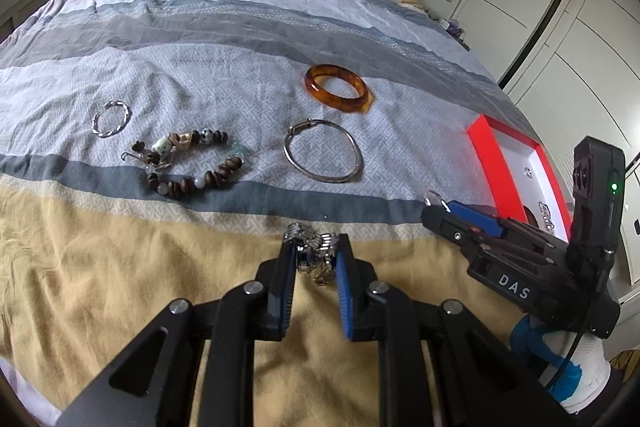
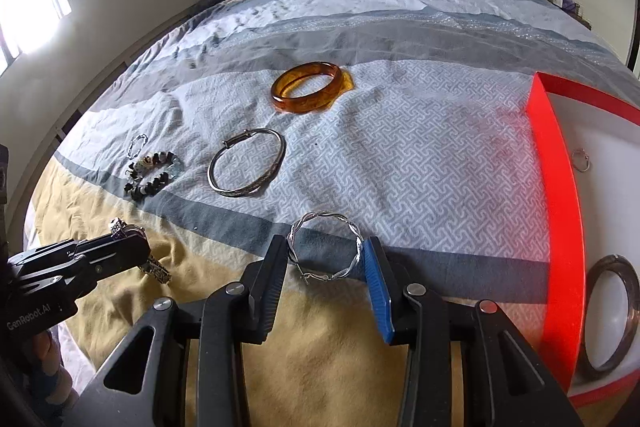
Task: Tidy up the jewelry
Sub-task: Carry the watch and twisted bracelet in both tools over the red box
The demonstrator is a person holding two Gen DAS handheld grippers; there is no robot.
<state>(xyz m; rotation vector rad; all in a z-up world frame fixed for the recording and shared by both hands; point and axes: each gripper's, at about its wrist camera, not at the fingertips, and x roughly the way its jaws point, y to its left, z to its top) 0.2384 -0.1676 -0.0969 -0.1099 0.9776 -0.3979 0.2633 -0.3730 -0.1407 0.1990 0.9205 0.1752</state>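
On a striped bed [image 1: 200, 27], the left claw [image 1: 316, 259] pinches a silver link bracelet [image 1: 314, 255]; the right claw [image 2: 326, 255] pinches a twisted silver hoop [image 2: 332, 247]. The loose links could slip free or snag the bedding before reaching the red tray [image 2: 556, 187].

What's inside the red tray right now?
In the red tray: a small silver ring and a dark metal bangle. Its right portion runs out of frame.

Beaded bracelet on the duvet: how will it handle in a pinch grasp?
The beaded bracelet lies in a loose, kinked loop, so it is probably floppy and would droop from a claw. Its rounded, uneven beads may slip between pads. The dangling charm end might snag the wrinkled duvet.
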